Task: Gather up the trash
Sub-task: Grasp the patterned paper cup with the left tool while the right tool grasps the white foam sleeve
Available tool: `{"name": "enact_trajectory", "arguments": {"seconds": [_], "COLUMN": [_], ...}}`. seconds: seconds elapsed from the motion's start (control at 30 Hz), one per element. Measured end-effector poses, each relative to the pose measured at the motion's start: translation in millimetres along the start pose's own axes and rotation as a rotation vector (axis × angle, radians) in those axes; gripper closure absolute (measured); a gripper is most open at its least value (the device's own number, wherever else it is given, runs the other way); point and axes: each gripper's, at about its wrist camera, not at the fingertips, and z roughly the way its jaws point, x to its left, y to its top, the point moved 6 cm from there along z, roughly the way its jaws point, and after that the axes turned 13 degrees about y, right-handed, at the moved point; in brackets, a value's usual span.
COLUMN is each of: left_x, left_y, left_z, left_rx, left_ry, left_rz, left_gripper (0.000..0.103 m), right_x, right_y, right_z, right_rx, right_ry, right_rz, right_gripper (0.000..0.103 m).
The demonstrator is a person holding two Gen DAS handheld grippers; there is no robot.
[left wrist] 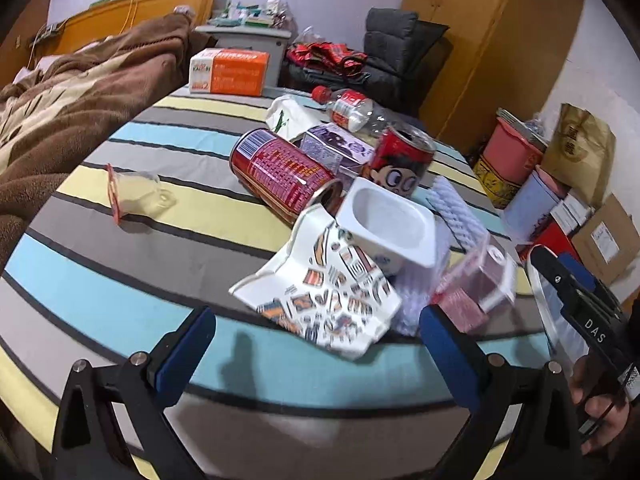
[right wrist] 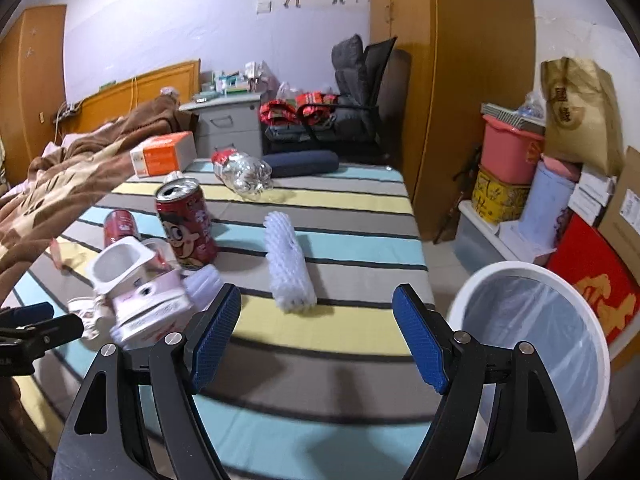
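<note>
Trash lies on the striped bed (left wrist: 120, 288). In the left wrist view my left gripper (left wrist: 318, 354) is open and empty, just short of a crumpled printed paper wrapper (left wrist: 324, 300). Behind it are a white yogurt cup (left wrist: 390, 220), a red can on its side (left wrist: 280, 172), an upright cartoon can (left wrist: 402, 160), a plastic bottle (left wrist: 352, 110) and a clear plastic cup (left wrist: 136, 192). My right gripper (right wrist: 316, 336) is open and empty above the bed, facing a white foam net sleeve (right wrist: 288, 268). A white bin with a clear liner (right wrist: 536, 344) stands at the right.
A brown blanket (left wrist: 60, 120) covers the bed's left side. An orange box (left wrist: 230, 70) sits at the far end. A chair with clothes (right wrist: 344, 116), a grey nightstand (right wrist: 228, 124) and stacked boxes and bags (right wrist: 532, 176) stand beyond the bed.
</note>
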Motion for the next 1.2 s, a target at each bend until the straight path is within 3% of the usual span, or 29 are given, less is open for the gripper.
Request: {"name": "enact_trajectory", "arguments": {"seconds": [0.27,0.5,0.6,0.7,0.8,0.9,1.0,1.2], "left_x": [-10,-6,-1,4,8,12,13,10], "left_y": [6,8,9,9,9,11,13,18], "left_z": [24,29,28,27,27,28,30,35], "left_rx": [0.079,0.093,0.095,0.095,0.096,0.097,0.097,0.078], "left_ry": [-0.01,-0.015,-0.015,-0.017,-0.02,-0.027,-0.016,-0.003], "left_rz": [-0.035,-0.029,-0.021,-0.004,0.001,-0.006,-0.014,-0.002], "left_gripper": [0.003,0.019,0.027,0.036,0.042,0.043,0.042,0.039], "right_x": [-12,-13,-17,-19,-18,-19,-17,-15], "right_y": [7,16,14,15,14,15,15,17], "right_z": [35,49,59,65,68,70,71,70], "right_rx": [0.1,0.14,0.18,0.197,0.213,0.22,0.228,0.216], "right_ry": [0.065,0.116,0.13,0.148,0.169,0.178,0.202,0.2], "right_rz": [0.042,0.041,0.059,0.053,0.057,0.059,0.066,0.064], "right_gripper": [0.023,0.023,0.033,0.035,0.047,0.054,0.071,0.081]}}
